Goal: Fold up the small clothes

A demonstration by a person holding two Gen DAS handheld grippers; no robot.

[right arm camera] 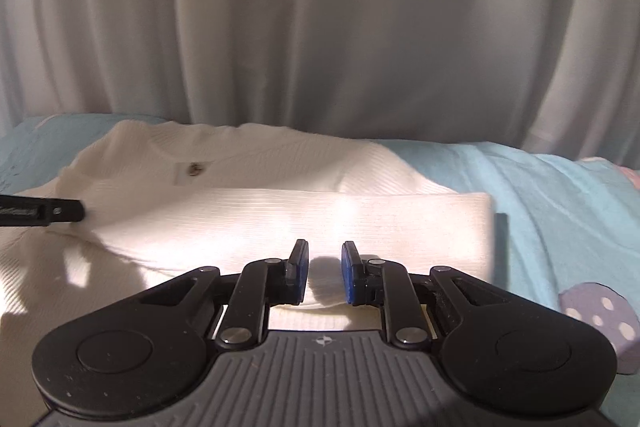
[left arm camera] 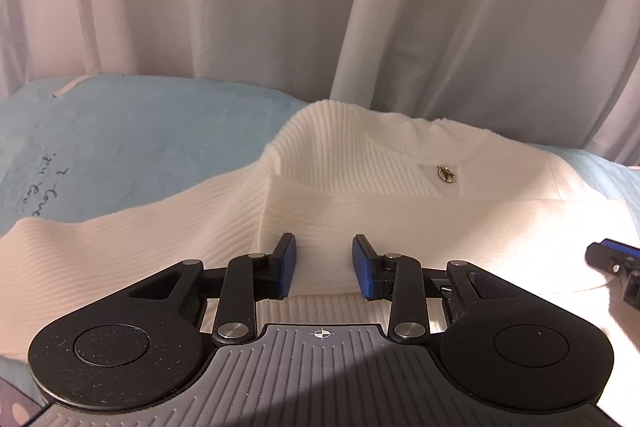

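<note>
A white ribbed knit top (left arm camera: 360,163) lies on a light blue blanket (left arm camera: 140,131), with a small gold charm (left arm camera: 447,174) near its neckline. A band of it is folded across the front, and a sleeve trails off to the left. My left gripper (left arm camera: 323,243) hovers over the folded band with its blue pads apart and nothing pinched. In the right wrist view, the same top (right arm camera: 280,219) fills the middle. My right gripper (right arm camera: 325,247) sits over its near folded edge, with a narrow gap between the pads and only fabric below. One finger (right arm camera: 60,211) of the left gripper shows at the left.
A white curtain (left arm camera: 280,7) hangs right behind the bed. The blanket carries dark handwriting (left arm camera: 36,195) at the left. A purple patch with white dots (right arm camera: 600,319) lies at the right, and bare blue blanket (right arm camera: 540,195) stretches to the right of the top.
</note>
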